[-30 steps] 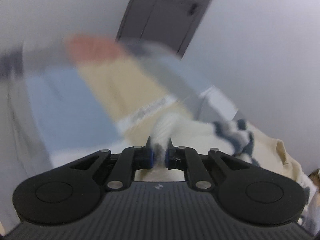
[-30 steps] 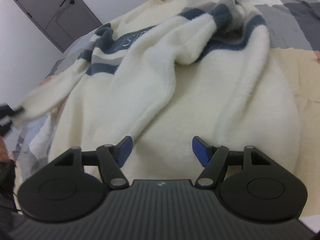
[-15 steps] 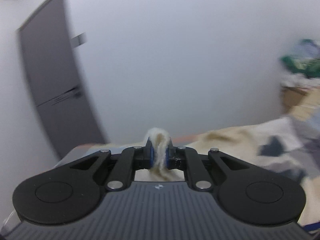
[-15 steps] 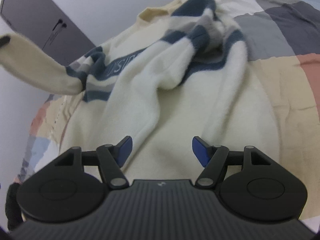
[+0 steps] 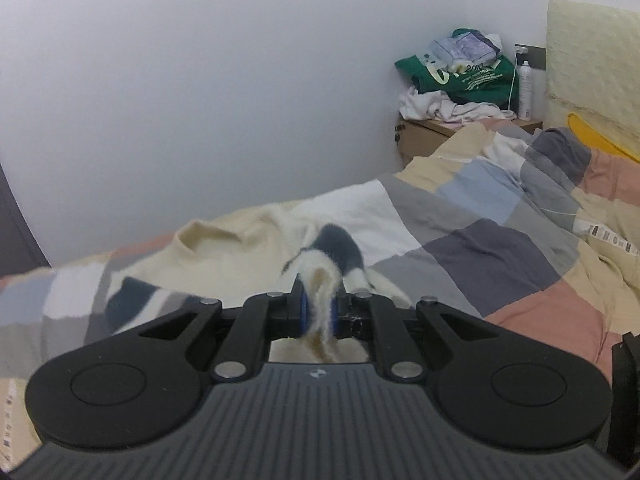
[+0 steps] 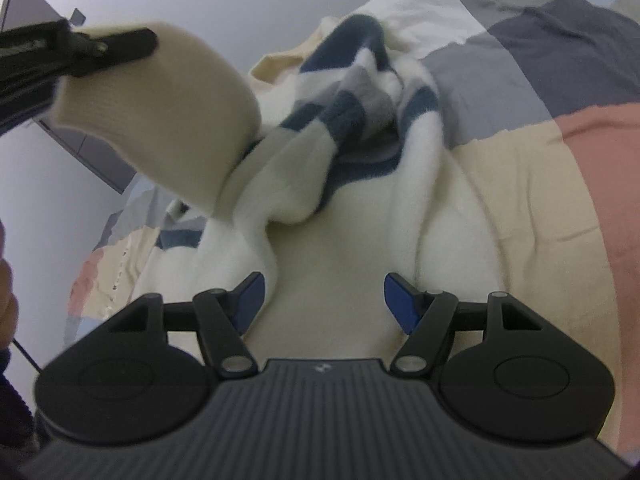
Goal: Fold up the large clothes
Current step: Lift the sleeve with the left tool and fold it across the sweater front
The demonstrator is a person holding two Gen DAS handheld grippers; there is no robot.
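**Left gripper pinching sweater cuff, right gripper spread above sweater body**

Left gripper [image 5: 318, 312]: tilted down toward the bed, raised above it. Fingers pressed nearly together, pinching the cream sleeve cuff [image 5: 320, 320] of the sweater [image 5: 224, 248]; fabric sticks out between the blue pads. In the right wrist view the same gripper [image 6: 120, 46] comes in from the upper left, holding the cuff [image 6: 160, 116] lifted clear of the bed, the sleeve trailing down to the garment.

Sweater [image 6: 352, 216]: cream fleece with navy and grey stripes, lying rumpled on the patchwork quilt [image 6: 560, 80] of the bed, striped part bunched toward the far side. Collar end toward the wall [image 5: 200, 80].

Right gripper [image 6: 324, 296]: angled down over the sweater's plain cream lower body. Fingers [image 6: 400, 300] spread wide, nothing between them; left fingertip just beside a sleeve fold, contact unclear.

Part of a hand [image 6: 6, 300] at the left edge of the right wrist view, blurred.

Far right in the left wrist view: nightstand [image 5: 432, 138] in the corner with a clothes pile and a green bag [image 5: 460, 76], white bottle [image 5: 525, 90] beside it. Yellow item [image 5: 596, 140] at the head of the bed.
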